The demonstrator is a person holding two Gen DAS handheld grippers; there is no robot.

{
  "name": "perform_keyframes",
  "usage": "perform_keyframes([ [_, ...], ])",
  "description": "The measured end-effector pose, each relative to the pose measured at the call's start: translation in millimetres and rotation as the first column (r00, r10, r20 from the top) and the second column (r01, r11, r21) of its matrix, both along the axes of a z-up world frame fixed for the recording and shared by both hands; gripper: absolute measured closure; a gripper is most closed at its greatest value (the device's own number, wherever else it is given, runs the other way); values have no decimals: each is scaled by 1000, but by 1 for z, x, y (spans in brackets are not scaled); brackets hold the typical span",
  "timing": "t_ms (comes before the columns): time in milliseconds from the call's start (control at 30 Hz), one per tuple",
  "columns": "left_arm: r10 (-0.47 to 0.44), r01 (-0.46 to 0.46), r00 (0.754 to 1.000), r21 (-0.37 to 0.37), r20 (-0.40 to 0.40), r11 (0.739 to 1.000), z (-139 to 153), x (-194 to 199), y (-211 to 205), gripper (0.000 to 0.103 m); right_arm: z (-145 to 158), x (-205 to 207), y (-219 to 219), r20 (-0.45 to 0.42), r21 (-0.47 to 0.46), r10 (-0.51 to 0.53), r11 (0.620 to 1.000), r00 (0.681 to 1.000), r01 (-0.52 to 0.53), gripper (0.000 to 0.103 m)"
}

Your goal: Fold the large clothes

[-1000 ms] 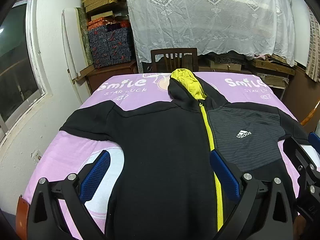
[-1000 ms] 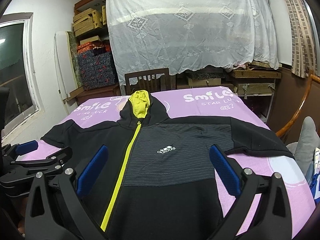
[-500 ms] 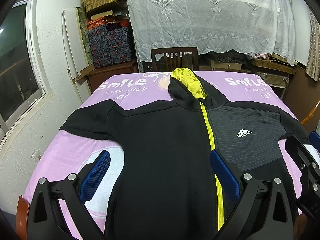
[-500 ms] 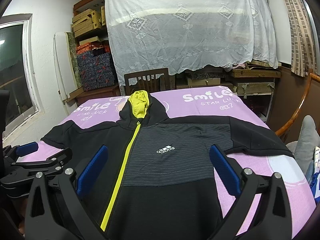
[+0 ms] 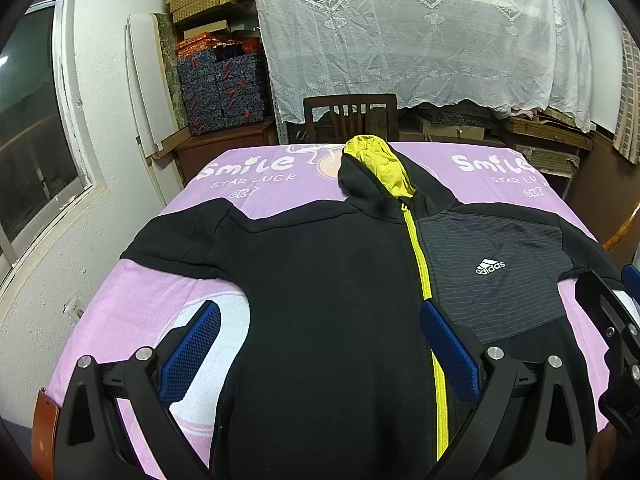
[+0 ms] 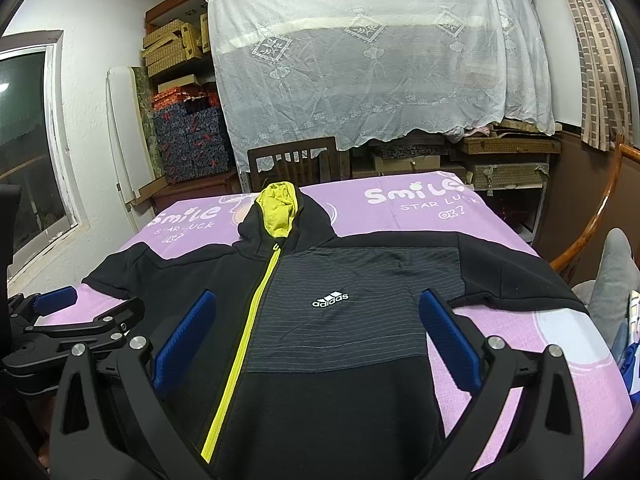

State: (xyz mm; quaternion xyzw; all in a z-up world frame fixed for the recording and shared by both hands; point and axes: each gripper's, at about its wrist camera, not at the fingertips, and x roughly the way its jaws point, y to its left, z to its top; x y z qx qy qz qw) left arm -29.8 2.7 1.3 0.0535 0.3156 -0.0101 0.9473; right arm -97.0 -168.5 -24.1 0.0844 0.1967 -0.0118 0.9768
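Note:
A black zip hoodie [image 5: 328, 280] with a yellow zipper, yellow hood lining and a white adidas logo lies flat, front up, on the purple-covered table [image 5: 256, 176]. Both sleeves spread out to the sides. It also shows in the right wrist view [image 6: 344, 320]. My left gripper [image 5: 320, 340] is open and empty, hovering above the hoodie's lower left half. My right gripper [image 6: 316, 328] is open and empty above the lower right half. The left gripper shows at the left edge of the right wrist view [image 6: 60, 320].
A wooden chair [image 5: 350, 118] stands at the table's far edge. Behind it are shelves under a white lace cloth [image 5: 420, 32] and stacked boxes [image 5: 222, 92]. A window [image 5: 28, 120] is on the left wall. A curved wooden chair arm [image 6: 588, 232] is at the right.
Both grippers stay open; the views shift only slightly, with the hoodie unmoved on the table.

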Motion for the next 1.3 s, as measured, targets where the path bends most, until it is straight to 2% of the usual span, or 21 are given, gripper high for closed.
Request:
perform_keyframes([
  [467, 1, -1, 1000, 6, -10, 1000, -5, 2, 4, 3, 0, 0, -4, -3, 4, 0, 1000, 1000, 0, 4],
  [567, 9, -10, 999, -10, -47, 1000, -11, 9, 13, 3, -1, 0, -9, -11, 7, -10, 1000, 1000, 10, 4],
  [633, -18, 12, 995, -60, -97, 998, -17, 13, 25, 3, -3, -3, -15, -14, 27, -10, 1000, 1000, 10, 4],
  [733, -2, -6, 990, -53, -143, 999, -27, 6, 42, 3, -11, -17, -25, -54, 42, -26, 999, 998, 28, 4],
  [833, 25, -40, 981, -77, -194, 996, -42, -14, 76, 3, -24, -42, -37, -105, 58, -11, 998, 994, 17, 4],
  [900, 11, -36, 971, -101, -240, 994, -54, -31, 98, 3, -35, -59, -45, -162, 54, 0, 999, 987, 9, 4],
  [1000, -2, -30, 960, -110, -279, 994, -65, -52, 117, 3, -48, -80, -51, -223, 68, 18, 998, 975, -2, 4],
  [1100, -35, 1, 950, -108, -312, 994, -74, -70, 119, 3, -56, -94, -53, -254, 86, 43, 996, 966, -22, 4],
  [1167, -39, 26, 949, -44, -314, 999, -79, -81, 111, 3, -59, -101, -48, -277, 61, 54, 997, 959, -38, 12],
  [1233, -22, 30, 950, 23, -312, 999, -85, -85, 104, 3, -64, -104, -41, -313, 45, 81, 996, 946, -71, 32],
  [1267, -17, 28, 954, 33, -301, 999, -85, -88, 103, 3, -69, -104, -40, -327, 50, 98, 995, 940, -86, 36],
  [1300, -17, 28, 955, 34, -297, 999, -83, -91, 104, 3, -72, -103, -39, -341, 59, 115, 993, 933, -101, 44],
])
